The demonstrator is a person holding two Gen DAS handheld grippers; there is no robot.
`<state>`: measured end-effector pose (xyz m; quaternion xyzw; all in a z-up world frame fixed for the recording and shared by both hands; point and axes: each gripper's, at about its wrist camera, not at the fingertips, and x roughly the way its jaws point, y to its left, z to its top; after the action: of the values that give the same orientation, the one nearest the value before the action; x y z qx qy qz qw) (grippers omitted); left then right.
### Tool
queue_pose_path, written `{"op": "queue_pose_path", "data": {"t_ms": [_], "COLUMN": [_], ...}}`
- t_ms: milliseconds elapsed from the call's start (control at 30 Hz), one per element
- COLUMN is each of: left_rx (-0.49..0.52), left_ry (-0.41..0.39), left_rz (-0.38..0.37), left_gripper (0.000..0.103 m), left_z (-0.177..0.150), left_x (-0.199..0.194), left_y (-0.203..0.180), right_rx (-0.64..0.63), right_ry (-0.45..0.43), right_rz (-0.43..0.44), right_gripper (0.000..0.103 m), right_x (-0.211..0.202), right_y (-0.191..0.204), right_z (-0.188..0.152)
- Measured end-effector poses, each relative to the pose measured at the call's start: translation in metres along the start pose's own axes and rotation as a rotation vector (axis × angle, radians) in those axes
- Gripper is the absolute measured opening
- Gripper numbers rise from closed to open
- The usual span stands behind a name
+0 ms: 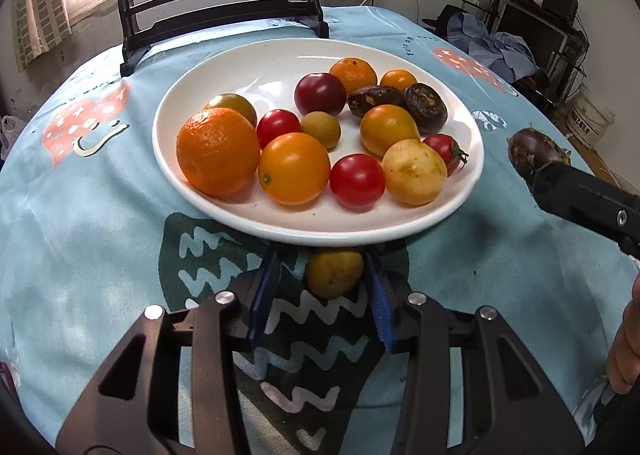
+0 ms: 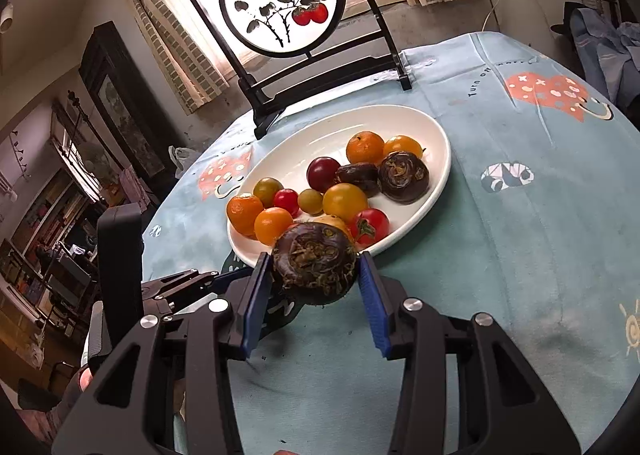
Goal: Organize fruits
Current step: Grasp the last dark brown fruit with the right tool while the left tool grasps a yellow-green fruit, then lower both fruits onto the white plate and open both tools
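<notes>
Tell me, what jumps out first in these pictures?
A white plate heaped with bright fruit sits mid-table on a blue patterned cloth, a big orange at its left edge. The right gripper holds a dark, rough water chestnut just before the plate, while the left gripper frames a small yellow-green fruit on the cloth. Behind stands a round painted screen.

Your plate [image 1: 192,95] is plain white, carrying orange citrus [image 1: 218,151], red cherry tomatoes [image 1: 357,181], amber-yellow tomatoes [image 1: 294,168] and dark brown water chestnuts [image 1: 426,108]. The tabletop [image 1: 100,223] wears pale blue cloth printed with coral hearts and white zigzags. Your hand-held grippers are black with blue pads [image 2: 372,309].
</notes>
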<state>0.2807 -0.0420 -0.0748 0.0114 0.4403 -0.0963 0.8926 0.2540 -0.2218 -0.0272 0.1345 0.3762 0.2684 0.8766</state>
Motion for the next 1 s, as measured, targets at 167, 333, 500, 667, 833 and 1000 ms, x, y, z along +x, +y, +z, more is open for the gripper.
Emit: {"op": "queue_pose_path", "data": {"t_ms": [167,333,500,667,833,1000], "left_rx": [0.007,0.013,-0.009,-0.032,-0.05,-0.058], "left_ry": [-0.008,-0.011,-0.013,-0.036,-0.083,-0.15], "left_rz": [0.02,0.008,-0.004,-0.018,-0.046,-0.08], "left_gripper": [0.033,0.027,0.027,0.027,0.027,0.027], "left_z": [0.0,-0.005,-0.012,-0.024,-0.035,-0.012], "left_x": [-0.001,-0.005,-0.012,-0.029,-0.053,-0.075], "left_y": [-0.003,-0.005,-0.003,0.001,0.004,0.007], "right_rx": [-0.012,-0.03,-0.06,-0.078,-0.137,-0.185], "right_ry": [-0.002,-0.006,-0.014,-0.015,-0.031,-0.087], "right_rz": [-0.036,-0.065,-0.1,-0.114,-0.16,-0.131], "right_gripper": [0.044,0.044,0.044,0.044,0.044,0.044], "right_x": [0.001,0.001,0.002,0.001,0.0,-0.004], "right_y": [0.0,0.001,0.005,0.007,0.016,0.028], "right_z": [0.0,-0.002,-0.003,-0.006,-0.01,-0.005]}}
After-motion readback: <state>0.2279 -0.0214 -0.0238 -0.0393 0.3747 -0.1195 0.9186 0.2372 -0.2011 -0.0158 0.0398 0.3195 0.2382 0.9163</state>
